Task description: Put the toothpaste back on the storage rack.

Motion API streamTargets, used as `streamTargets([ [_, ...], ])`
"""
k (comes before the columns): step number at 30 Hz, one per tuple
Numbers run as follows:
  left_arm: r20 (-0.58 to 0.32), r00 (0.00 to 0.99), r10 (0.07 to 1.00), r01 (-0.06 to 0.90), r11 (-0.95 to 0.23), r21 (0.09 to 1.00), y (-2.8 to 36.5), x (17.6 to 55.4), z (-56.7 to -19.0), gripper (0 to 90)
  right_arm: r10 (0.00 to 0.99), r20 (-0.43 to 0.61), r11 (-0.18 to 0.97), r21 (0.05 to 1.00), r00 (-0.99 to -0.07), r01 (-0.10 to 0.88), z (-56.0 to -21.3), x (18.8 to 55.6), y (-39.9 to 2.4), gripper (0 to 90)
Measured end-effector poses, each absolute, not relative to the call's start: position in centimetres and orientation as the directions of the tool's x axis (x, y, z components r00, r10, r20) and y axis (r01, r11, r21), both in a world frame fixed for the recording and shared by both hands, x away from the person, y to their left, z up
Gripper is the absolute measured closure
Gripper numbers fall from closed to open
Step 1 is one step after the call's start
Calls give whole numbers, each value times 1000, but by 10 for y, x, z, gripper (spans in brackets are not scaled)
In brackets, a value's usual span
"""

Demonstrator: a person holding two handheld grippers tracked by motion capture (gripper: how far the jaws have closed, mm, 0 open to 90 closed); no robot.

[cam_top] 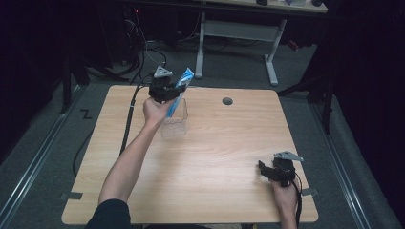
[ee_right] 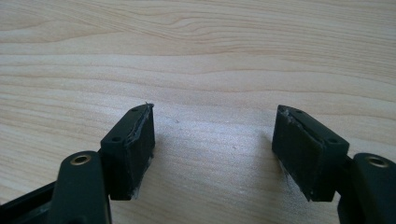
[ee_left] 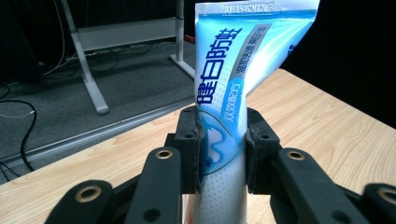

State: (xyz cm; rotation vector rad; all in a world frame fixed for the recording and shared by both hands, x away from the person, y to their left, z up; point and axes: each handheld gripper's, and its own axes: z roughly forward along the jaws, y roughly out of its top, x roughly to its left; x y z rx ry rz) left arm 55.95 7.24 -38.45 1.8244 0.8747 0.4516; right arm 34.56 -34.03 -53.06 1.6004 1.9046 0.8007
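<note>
Item: blue-and-white toothpaste tube [ee_left: 224, 93], clamped between the pads of the left tongs [ee_left: 223, 149] about midway along its length; crimped flat end upward, lower end running down below the pads. In the high view the tube [cam_top: 183, 86] stands tilted over a clear plastic container [cam_top: 175, 125] on the far left part of the bench [cam_top: 215, 157], its lower end inside or just above the container; which cannot be told.

Right tongs [ee_right: 212, 149]: jaws wide apart, nothing between them, held low over bare wood near the bench's near right corner [cam_top: 273, 172].

Open room: broad bare surface between both tongs; a round cable hole [cam_top: 227, 101] near the far edge.
</note>
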Motion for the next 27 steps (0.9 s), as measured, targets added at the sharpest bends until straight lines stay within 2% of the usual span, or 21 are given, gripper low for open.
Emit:
streamTargets([
  [27,-71,654,753,419,-283,863,72,566,-403,708,986,-18,127,725,-165,677,-531,346,-340,300],
])
